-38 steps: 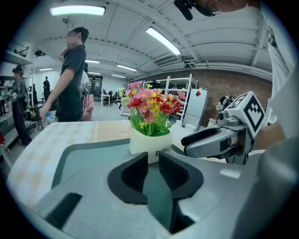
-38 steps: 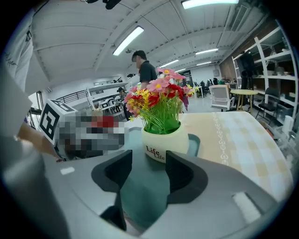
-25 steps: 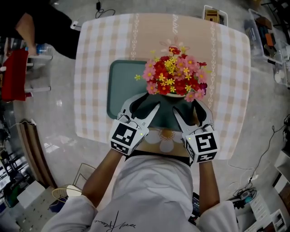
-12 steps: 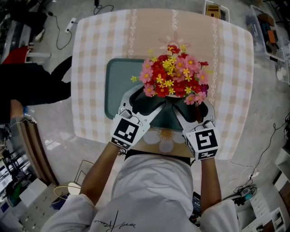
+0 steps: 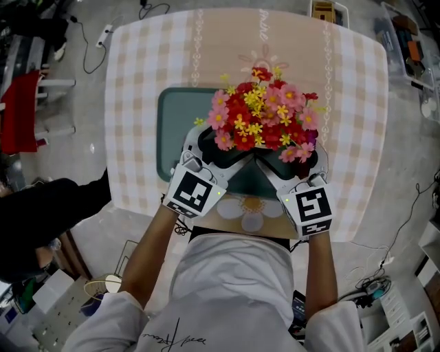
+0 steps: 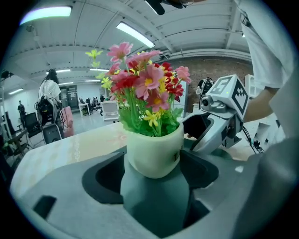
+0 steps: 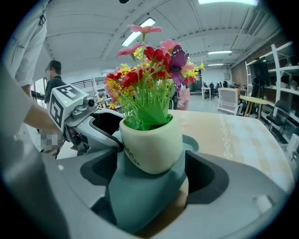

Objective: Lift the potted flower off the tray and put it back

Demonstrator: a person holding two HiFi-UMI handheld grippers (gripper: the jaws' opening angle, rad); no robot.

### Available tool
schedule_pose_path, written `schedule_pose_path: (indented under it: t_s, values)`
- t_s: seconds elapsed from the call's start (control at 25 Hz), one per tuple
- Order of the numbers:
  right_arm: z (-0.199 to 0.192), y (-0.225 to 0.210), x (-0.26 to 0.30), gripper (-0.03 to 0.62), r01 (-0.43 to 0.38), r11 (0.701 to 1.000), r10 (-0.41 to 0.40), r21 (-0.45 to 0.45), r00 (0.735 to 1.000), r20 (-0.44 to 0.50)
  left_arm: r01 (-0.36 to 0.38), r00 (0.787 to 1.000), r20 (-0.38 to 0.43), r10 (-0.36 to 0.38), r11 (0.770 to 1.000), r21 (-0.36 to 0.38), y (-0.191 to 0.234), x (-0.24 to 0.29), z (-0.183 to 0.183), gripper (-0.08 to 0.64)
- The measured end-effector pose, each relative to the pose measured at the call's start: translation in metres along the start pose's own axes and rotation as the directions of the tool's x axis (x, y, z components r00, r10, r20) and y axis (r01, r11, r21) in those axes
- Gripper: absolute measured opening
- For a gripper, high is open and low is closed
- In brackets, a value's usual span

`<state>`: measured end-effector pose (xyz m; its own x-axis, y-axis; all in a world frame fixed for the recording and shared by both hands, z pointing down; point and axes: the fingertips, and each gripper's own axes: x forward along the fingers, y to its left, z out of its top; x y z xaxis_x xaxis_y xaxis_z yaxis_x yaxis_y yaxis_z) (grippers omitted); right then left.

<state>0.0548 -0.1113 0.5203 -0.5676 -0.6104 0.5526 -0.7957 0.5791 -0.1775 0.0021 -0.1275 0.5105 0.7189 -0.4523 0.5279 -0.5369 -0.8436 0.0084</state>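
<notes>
The potted flower (image 5: pixel 265 117), red, pink and yellow blooms in a pale cream pot (image 6: pixel 154 149), stands upright on the dark green tray (image 5: pixel 180 117). My left gripper (image 5: pixel 217 155) and right gripper (image 5: pixel 289 162) flank the pot from the near side. Each one's jaws have just been opening and now stand spread wide. The pot (image 7: pixel 152 144) sits between each pair of tips, and no pad visibly presses on it. The right gripper (image 6: pixel 219 109) shows beyond the pot in the left gripper view. In the right gripper view the left gripper (image 7: pixel 74 112) shows in the same way.
The tray lies on a checked table (image 5: pixel 137 82) with its near edge just behind my grippers. Plastic bins (image 5: pixel 326 15) stand off the table's far right corner. A person in black (image 5: pixel 41 220) is on the floor at the lower left, beside a red item (image 5: pixel 20 110).
Both grippers' jaws have spread wider around the pot and shifted slightly closer to it. The pot stays on the tray. The person in black moved from upper left to lower left.
</notes>
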Motion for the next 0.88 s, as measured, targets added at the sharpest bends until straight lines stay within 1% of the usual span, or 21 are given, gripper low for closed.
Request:
schedule_pose_path:
  t_s: [0.16,0.32,0.44,0.64,0.76,0.88]
  values:
    - [0.001,-0.005,0.006,0.446,-0.006,1.000,0.006,-0.019,1.000,-0.007,0.035,0.999,0.004,-0.035,0.999,0.003,0.001,0.005,0.000,0.368]
    - [0.003,-0.004,0.010,0.448,-0.039,0.998,0.039,-0.052,0.999,-0.004,0.074,0.997,0.007,-0.074,0.997,-0.008,0.002,0.007,-0.002,0.368]
    - [0.004,-0.003,0.012,0.448,-0.065,0.995,0.065,-0.080,0.998,-0.004,0.108,0.994,0.005,-0.108,0.994,0.000,0.002,0.008,-0.002,0.368]
    - [0.005,-0.002,0.015,0.448,-0.098,0.991,0.098,-0.092,0.995,-0.002,0.174,0.985,0.000,-0.174,0.985,0.014,0.001,0.012,-0.002,0.362]
    - [0.006,-0.003,0.016,0.448,-0.100,0.990,0.101,-0.096,0.995,0.004,0.189,0.982,0.006,-0.190,0.982,0.018,0.001,0.013,-0.001,0.362]
    - [0.006,-0.004,0.017,0.448,-0.098,0.989,0.100,-0.114,0.995,0.006,0.187,0.982,0.009,-0.187,0.982,0.018,0.002,0.014,-0.001,0.362]
